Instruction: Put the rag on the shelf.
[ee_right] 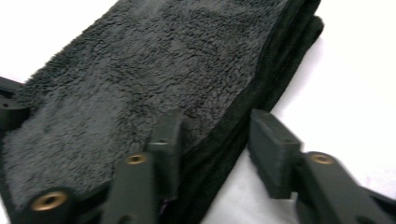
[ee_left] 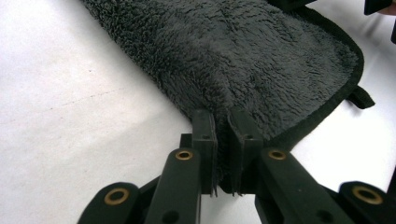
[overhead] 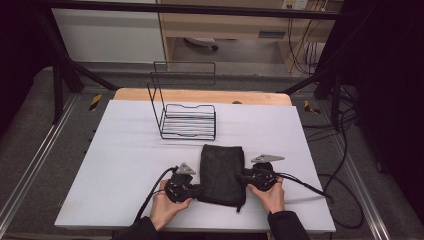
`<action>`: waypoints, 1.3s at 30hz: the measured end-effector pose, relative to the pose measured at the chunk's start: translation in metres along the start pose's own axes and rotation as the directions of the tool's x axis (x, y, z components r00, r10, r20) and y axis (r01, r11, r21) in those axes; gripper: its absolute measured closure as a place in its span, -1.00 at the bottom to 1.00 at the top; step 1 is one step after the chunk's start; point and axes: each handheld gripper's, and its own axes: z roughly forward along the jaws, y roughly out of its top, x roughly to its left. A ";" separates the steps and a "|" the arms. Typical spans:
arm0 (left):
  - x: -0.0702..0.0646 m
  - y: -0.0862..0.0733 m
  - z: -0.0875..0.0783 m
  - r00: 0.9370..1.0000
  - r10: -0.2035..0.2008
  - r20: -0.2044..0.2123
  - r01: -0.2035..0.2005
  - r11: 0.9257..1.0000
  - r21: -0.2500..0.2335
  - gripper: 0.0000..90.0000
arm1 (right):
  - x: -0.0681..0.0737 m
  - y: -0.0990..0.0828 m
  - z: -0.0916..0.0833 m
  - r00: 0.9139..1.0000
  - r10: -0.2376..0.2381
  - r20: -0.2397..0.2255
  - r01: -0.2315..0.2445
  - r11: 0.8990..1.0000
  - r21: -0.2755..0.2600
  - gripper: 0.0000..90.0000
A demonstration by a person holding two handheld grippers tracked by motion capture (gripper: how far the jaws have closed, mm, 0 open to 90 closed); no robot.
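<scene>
Fleecy dark towel, folded, near edge of white table, gripped from both sides.
Left gripper is clamped on towel's left edge; right gripper straddles the right folded edge, jaws apart, not yet pinching. Step looks like securing both sides; next, right must close before lifting, maybe toward wire rack.

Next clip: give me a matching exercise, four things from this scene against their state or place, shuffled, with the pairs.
Things:
1. left gripper
2. right gripper
3. towel
4. wire rack

States or places:
A. stands behind the towel, nothing in it
B. jaws apart, one on the pile, one beside the edge
C. folded, dark, lies between the grippers
D. jaws pinched on the towel's edge

Pairs: 1-D, 2-B, 3-C, 4-A
</scene>
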 end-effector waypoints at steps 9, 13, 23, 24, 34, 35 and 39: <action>0.001 -0.005 -0.015 1.000 0.021 -0.009 -0.021 1.000 0.003 0.84 | 0.007 0.006 0.003 0.998 -0.028 -0.050 0.028 1.000 -0.003 0.76; 0.006 -0.014 -0.029 0.999 0.018 -0.028 -0.018 1.000 0.012 0.84 | 0.021 0.009 0.009 0.996 -0.055 -0.075 0.055 0.998 0.000 0.76; 0.015 -0.039 -0.055 0.998 0.008 -0.065 -0.008 1.000 -0.001 0.84 | 0.052 0.018 0.030 0.986 -0.113 -0.125 0.112 0.994 -0.011 0.76; 0.015 -0.040 -0.054 0.998 0.007 -0.066 -0.007 1.000 -0.004 0.83 | 0.052 0.018 0.031 0.985 -0.118 -0.123 0.117 0.993 -0.011 0.75; 0.017 -0.040 -0.052 0.996 0.053 -0.075 -0.052 0.999 0.007 0.76 | 0.053 0.015 0.029 0.985 -0.142 -0.099 0.142 0.990 -0.010 0.66; 0.017 -0.040 -0.053 0.995 0.067 -0.079 -0.066 0.998 0.011 0.73 | 0.053 0.014 0.028 0.984 -0.152 -0.093 0.151 0.988 -0.018 0.61; 0.018 -0.036 -0.062 0.987 0.102 -0.120 -0.105 0.994 -0.019 0.47 | 0.050 0.015 0.023 0.982 -0.173 -0.078 0.169 0.984 -0.059 0.28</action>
